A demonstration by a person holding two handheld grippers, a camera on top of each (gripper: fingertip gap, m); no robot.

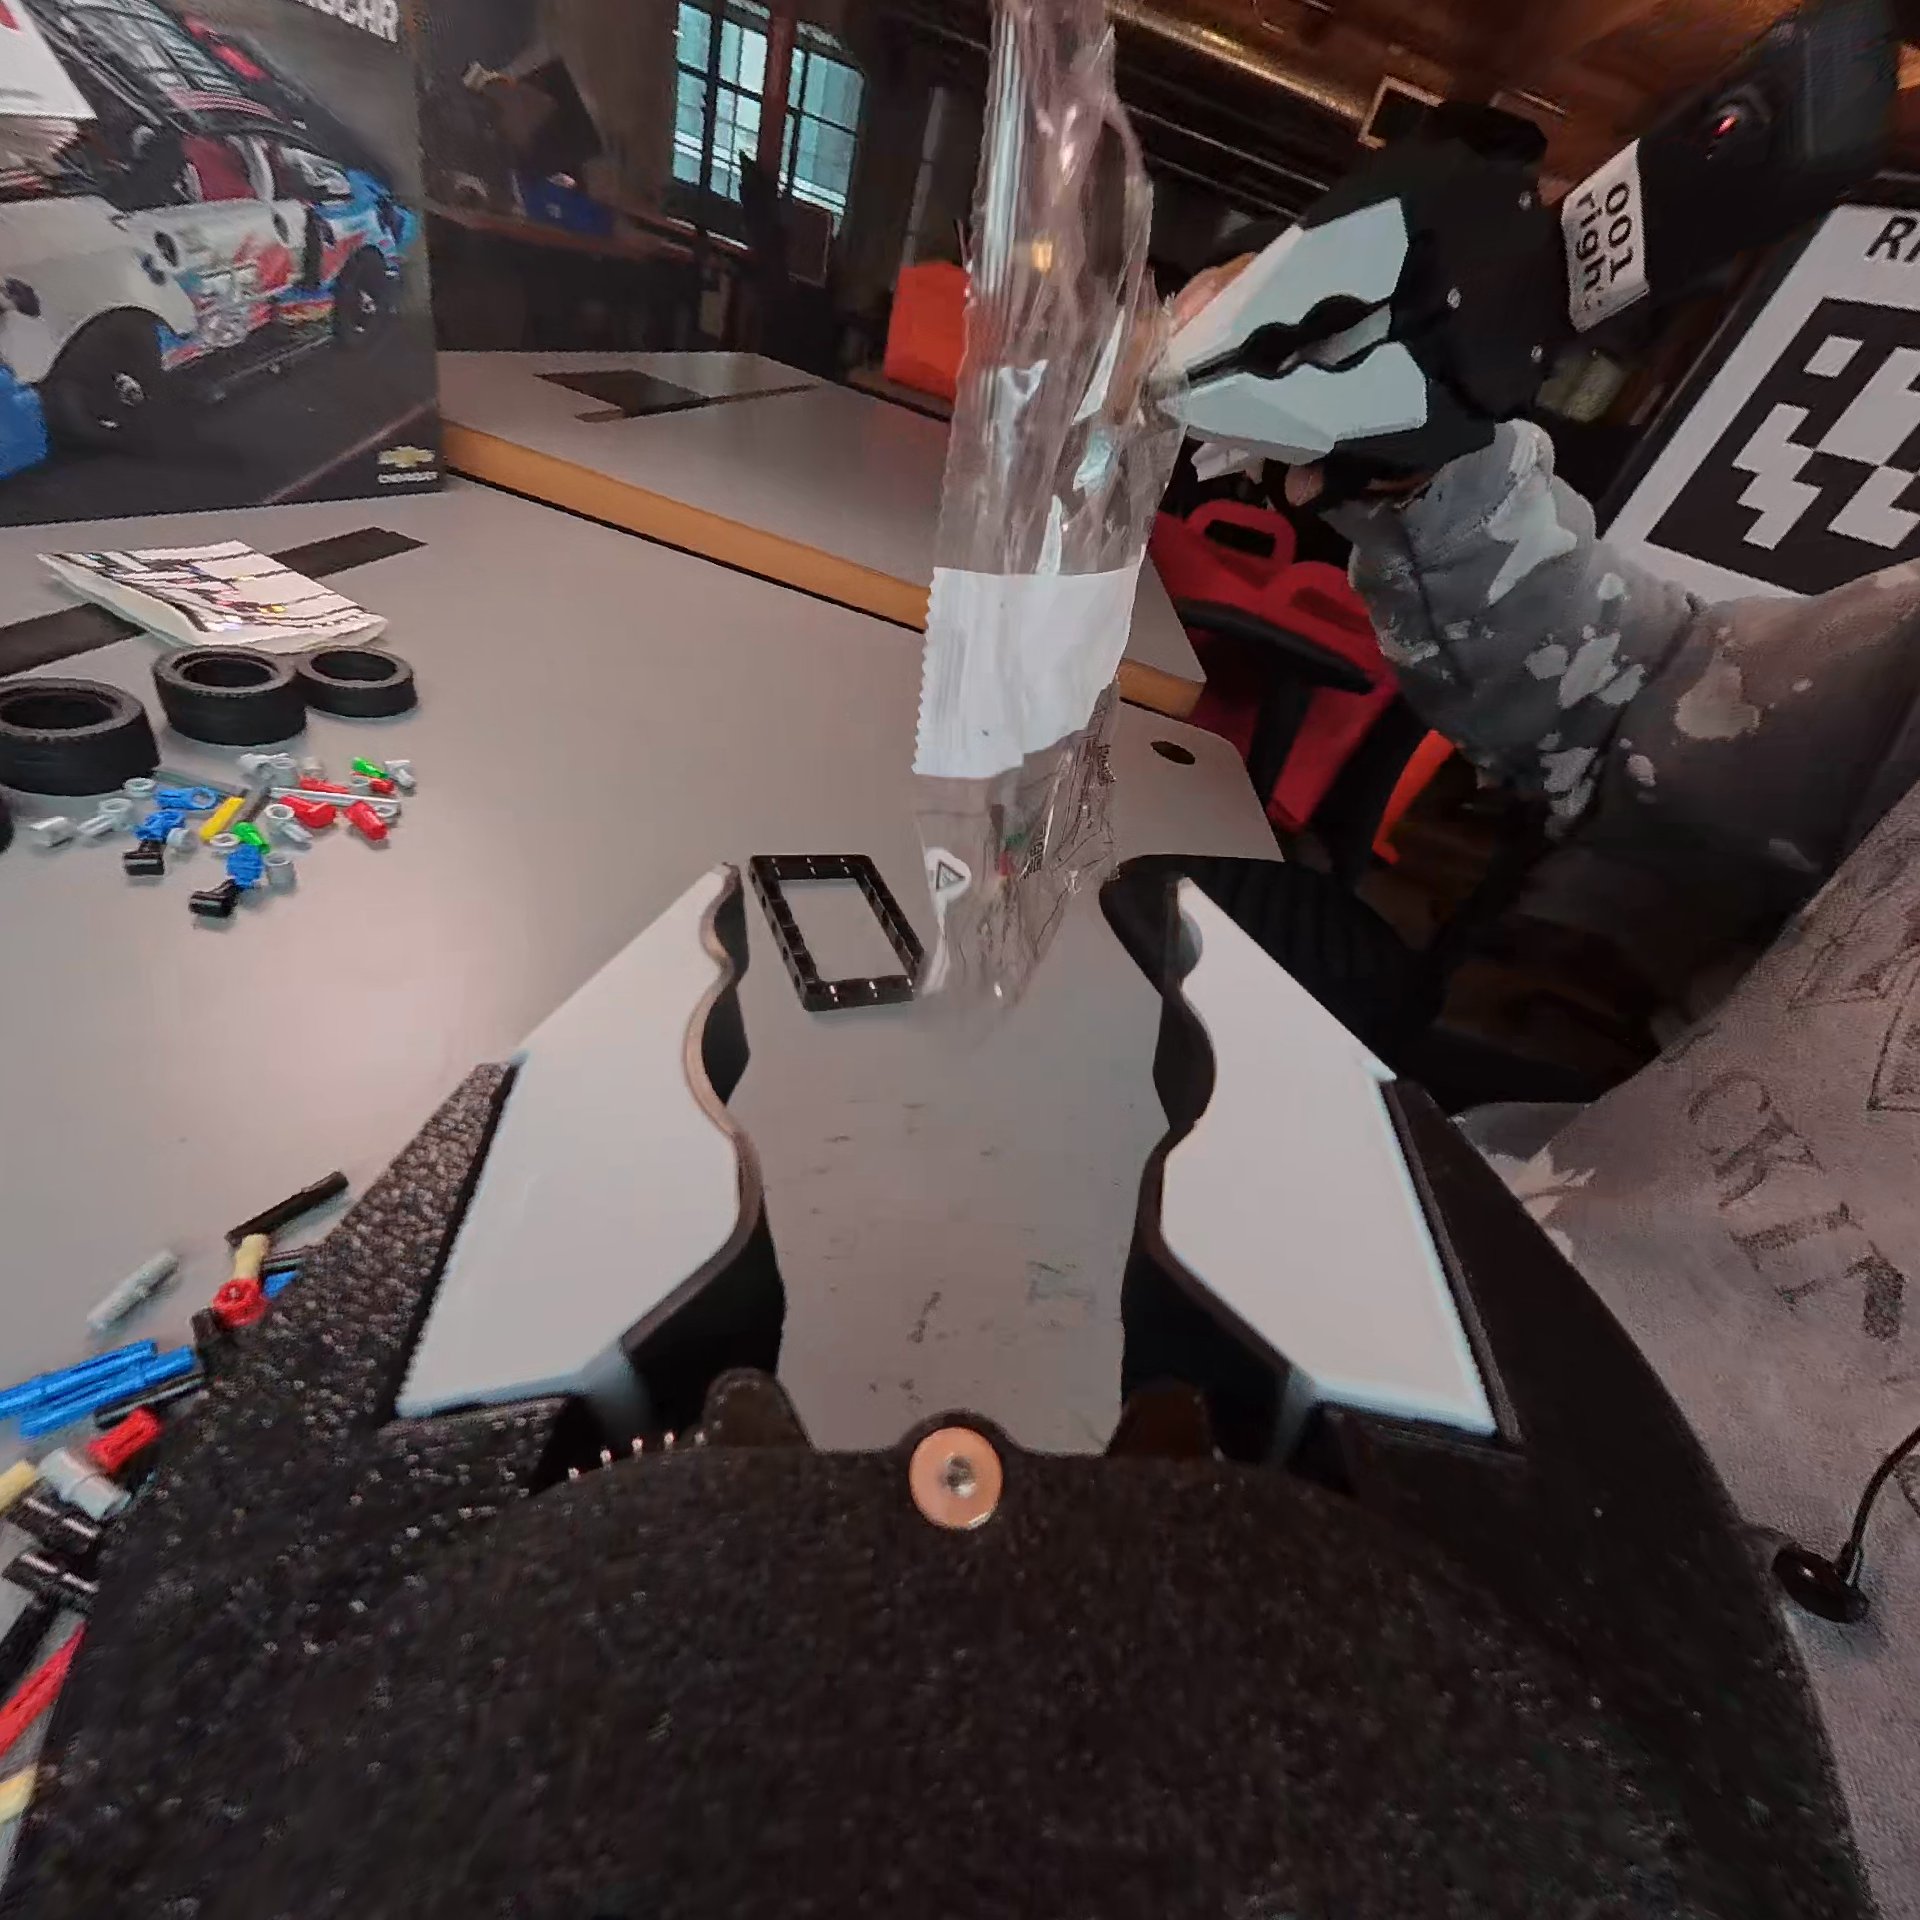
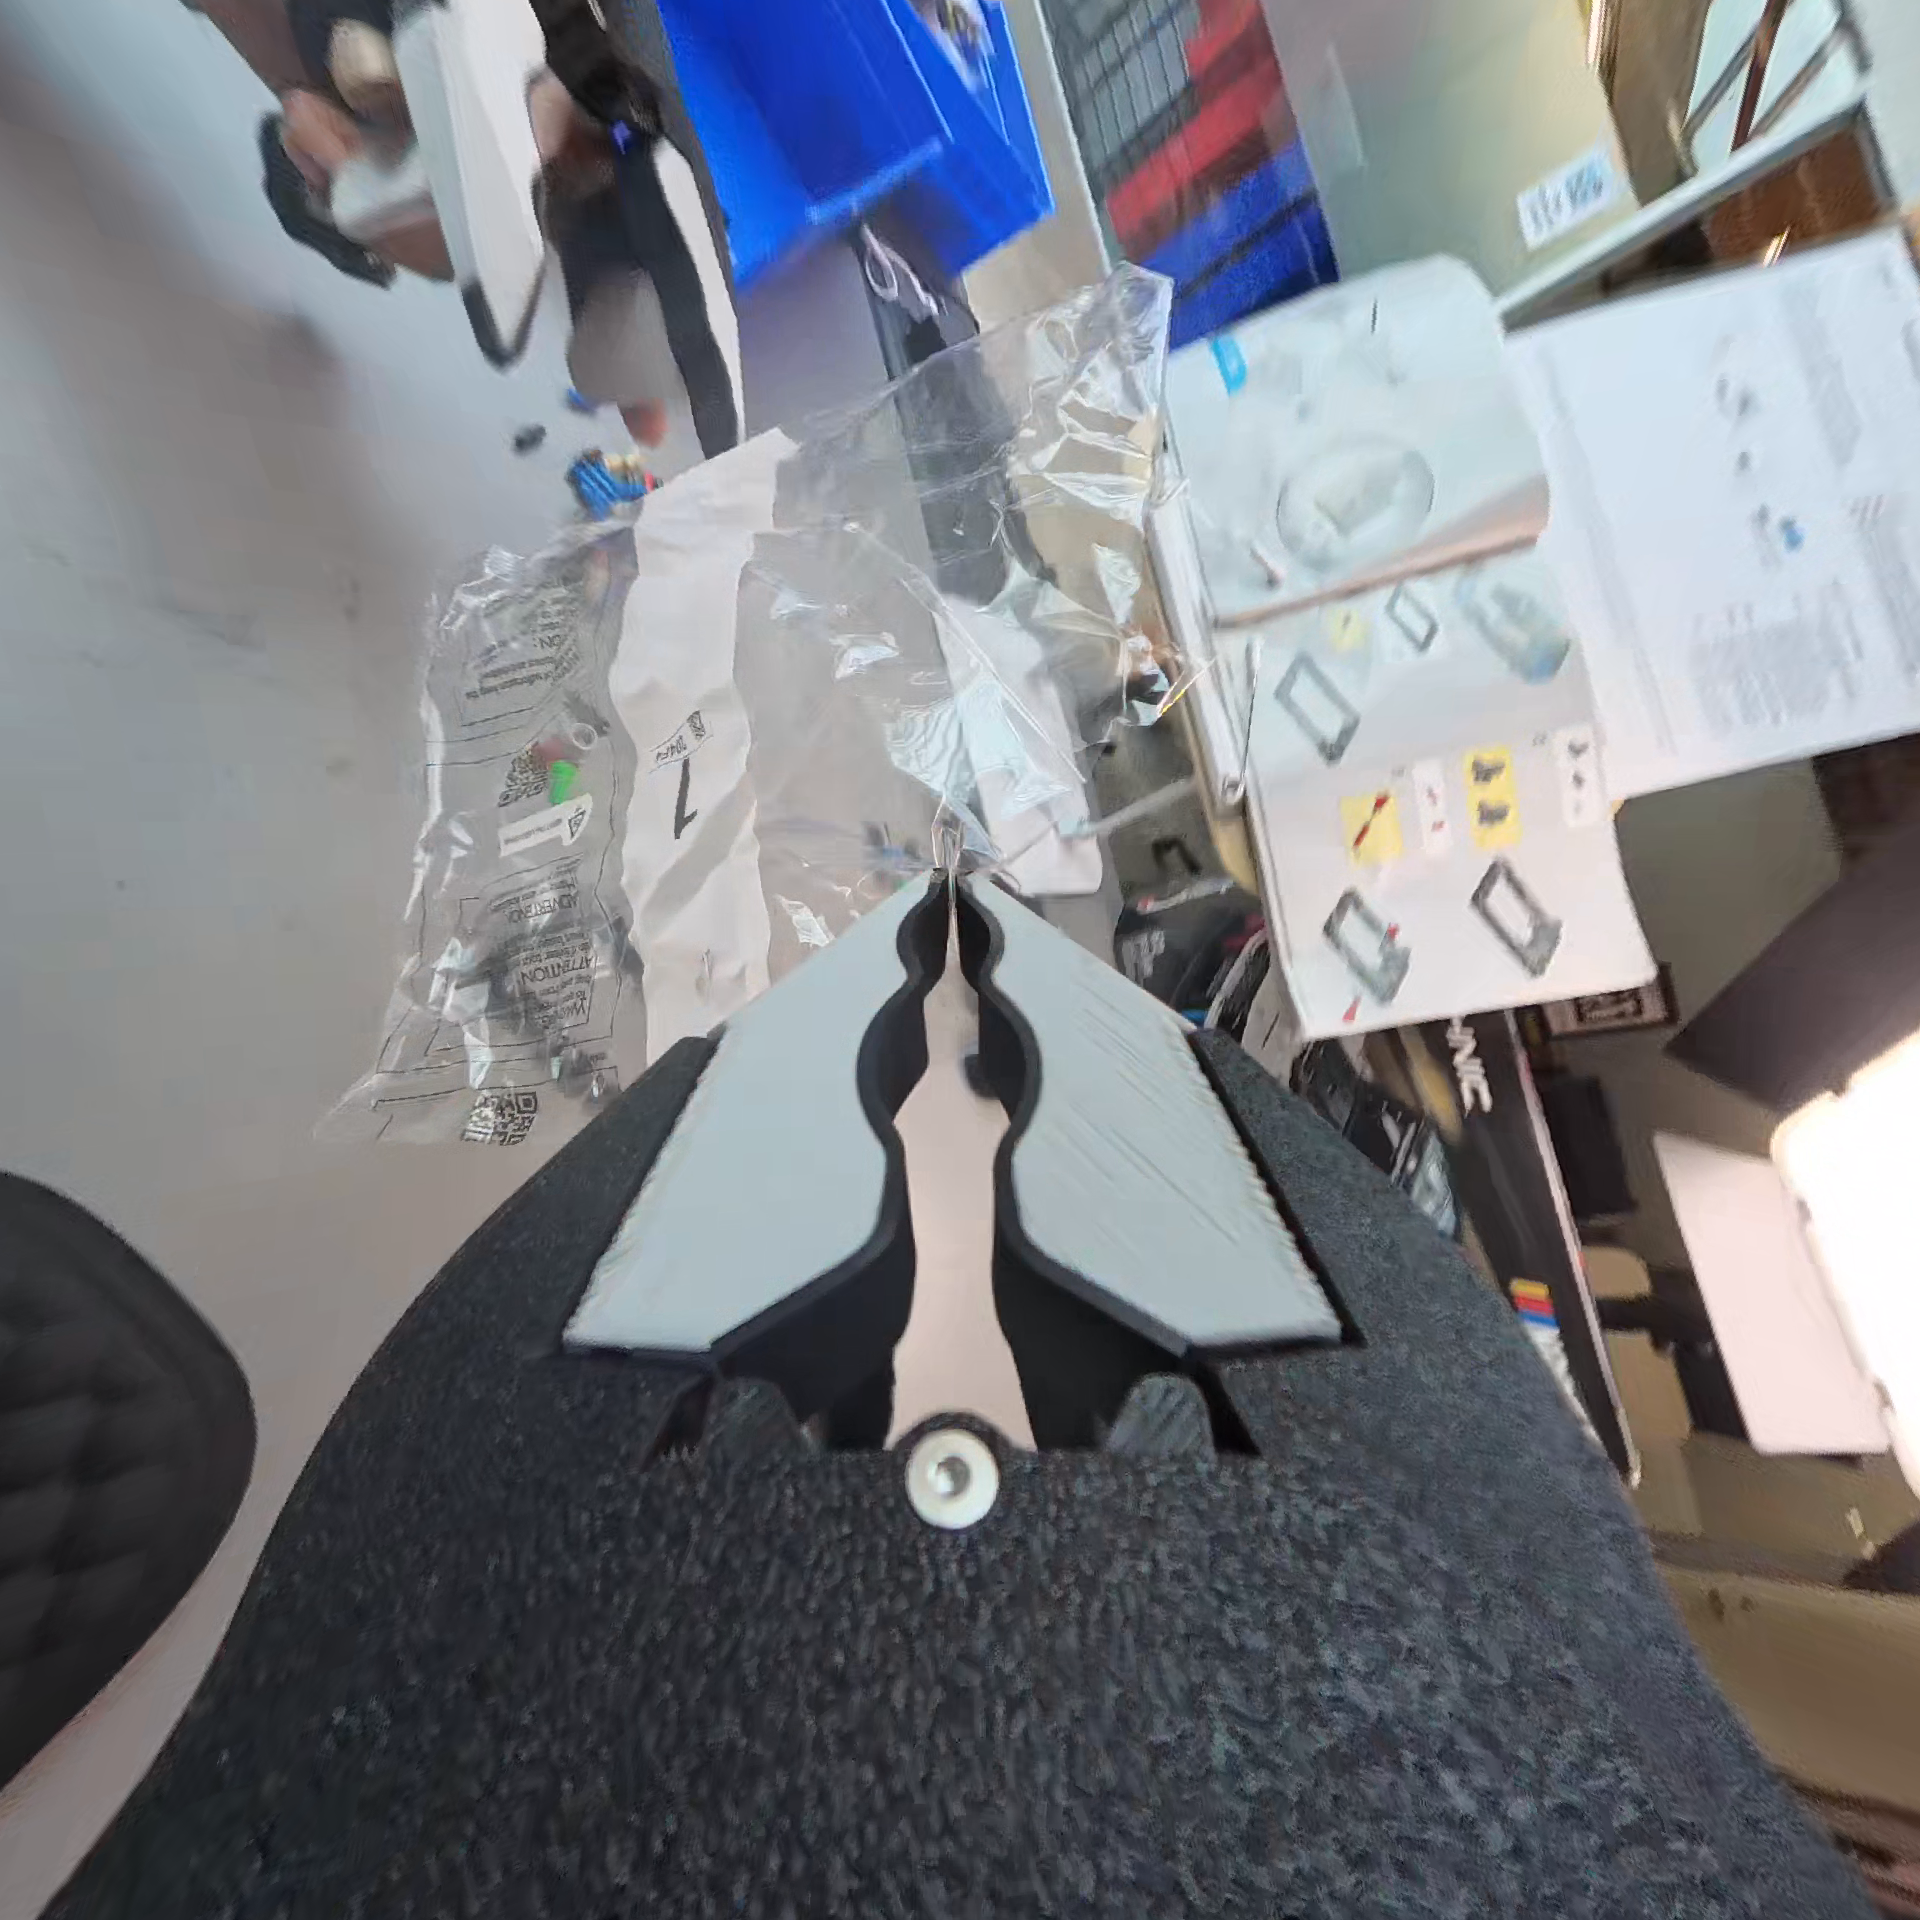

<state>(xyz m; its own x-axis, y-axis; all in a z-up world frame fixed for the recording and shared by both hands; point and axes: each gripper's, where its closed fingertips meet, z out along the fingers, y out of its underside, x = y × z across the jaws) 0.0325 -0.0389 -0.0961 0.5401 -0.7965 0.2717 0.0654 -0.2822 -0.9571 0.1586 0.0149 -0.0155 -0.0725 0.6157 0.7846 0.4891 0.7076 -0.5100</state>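
Observation:
My right gripper [image 2: 951, 888] is shut on the edge of a clear plastic bag [image 2: 727, 727] with a white band, which hangs in the air and looks nearly empty. In the left wrist view the same bag [image 1: 1029, 665] dangles from the right gripper [image 1: 1169, 379] above the grey table [image 1: 520, 987]. My left gripper [image 1: 925, 914] is open and empty, low over the table. A black rectangular frame piece [image 1: 836, 930] lies flat just ahead between its fingertips, under the bag's lower end.
Three black tyres [image 1: 223, 691] and a scatter of small coloured building pieces [image 1: 239, 821] lie at the left, more pieces [image 1: 94, 1392] by my left finger. A sticker sheet [image 1: 208, 603] and a car-picture box [image 1: 208, 249] stand behind. An instruction booklet [image 2: 1455, 810] shows at right. Some 20 cm of space lies between my two pairs of fingers.

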